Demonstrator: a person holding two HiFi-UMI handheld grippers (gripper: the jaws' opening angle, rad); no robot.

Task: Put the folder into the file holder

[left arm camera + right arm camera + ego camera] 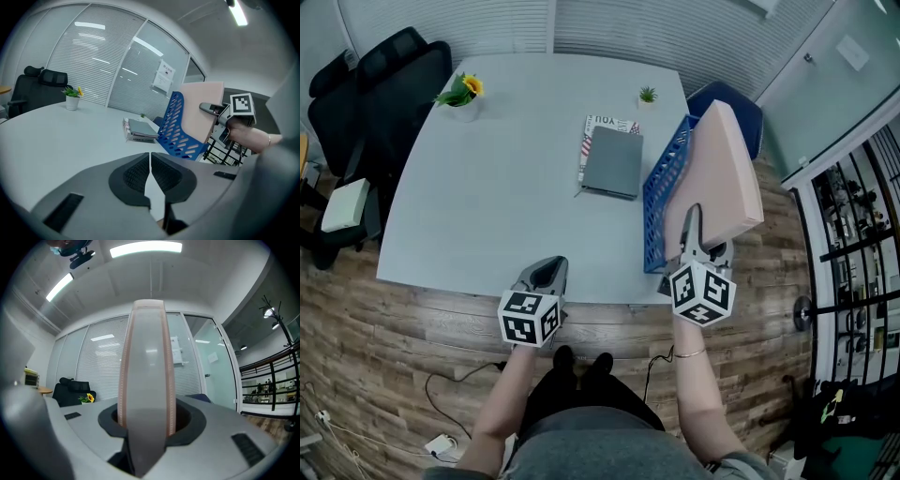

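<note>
Pale table (487, 187) bears blue file holder (661, 206); wood floor (394, 356), blinds (675, 33).

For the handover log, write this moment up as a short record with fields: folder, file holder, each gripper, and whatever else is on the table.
folder: pink folder, tilted, lower part apparently down inside the file holder
file holder: blue, perforated, at the right edge of the table
right gripper: shut on the folder's near edge
left gripper: shut, empty, at the table's near edge
also on table: grey notebook lying on a magazine; two potted plants
status: folder not yet released
</note>
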